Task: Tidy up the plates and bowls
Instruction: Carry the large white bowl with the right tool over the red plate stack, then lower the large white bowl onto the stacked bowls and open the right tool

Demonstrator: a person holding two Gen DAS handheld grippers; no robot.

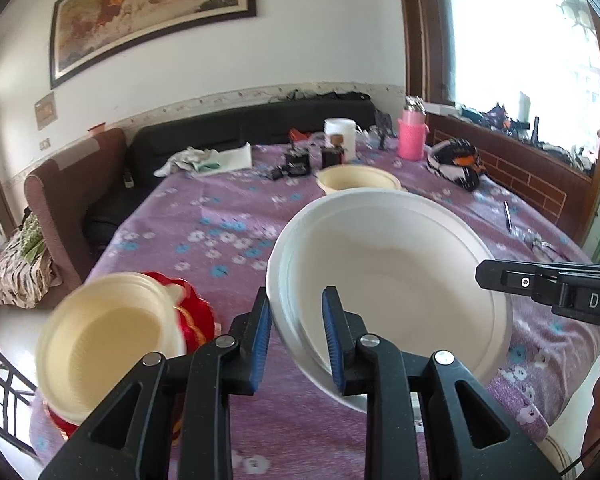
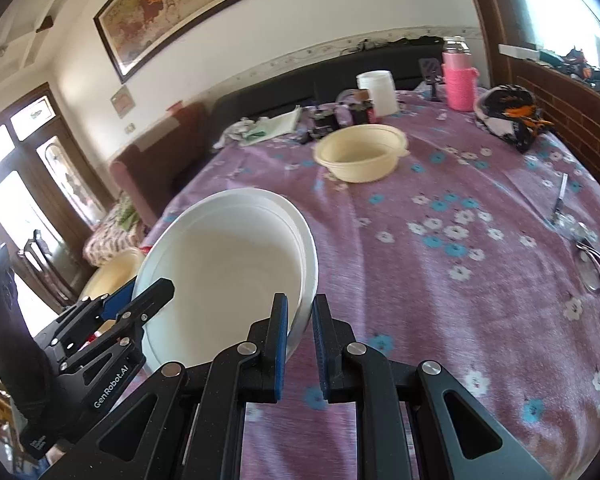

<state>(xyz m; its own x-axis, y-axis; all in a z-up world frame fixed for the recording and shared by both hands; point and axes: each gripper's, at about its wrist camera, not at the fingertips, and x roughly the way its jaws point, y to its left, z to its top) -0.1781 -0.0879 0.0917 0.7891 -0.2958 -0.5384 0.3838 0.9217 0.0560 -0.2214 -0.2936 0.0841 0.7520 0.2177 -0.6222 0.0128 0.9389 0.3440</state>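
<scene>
You held the white bowl with both narrowly-set grippers, left and right, each pinching its rim. It hung tilted over the purple floral tablecloth, 1 cream bowl far behind.

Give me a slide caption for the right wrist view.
Both grippers lift a white bowl by its rim.

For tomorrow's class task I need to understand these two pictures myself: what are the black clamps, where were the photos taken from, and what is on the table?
A person holds one clamp-like tool in each hand; each carries a camera looking along its fingers. One picture comes from the left tool, the other from the right tool. Both pinch opposite rims of a white bowl, lifted and tilted above the purple flowered tablecloth. On the table stand a cream bowl, a pink bottle and a white tub. Cream bowls sit at the left tool's side, over something red.
</scene>
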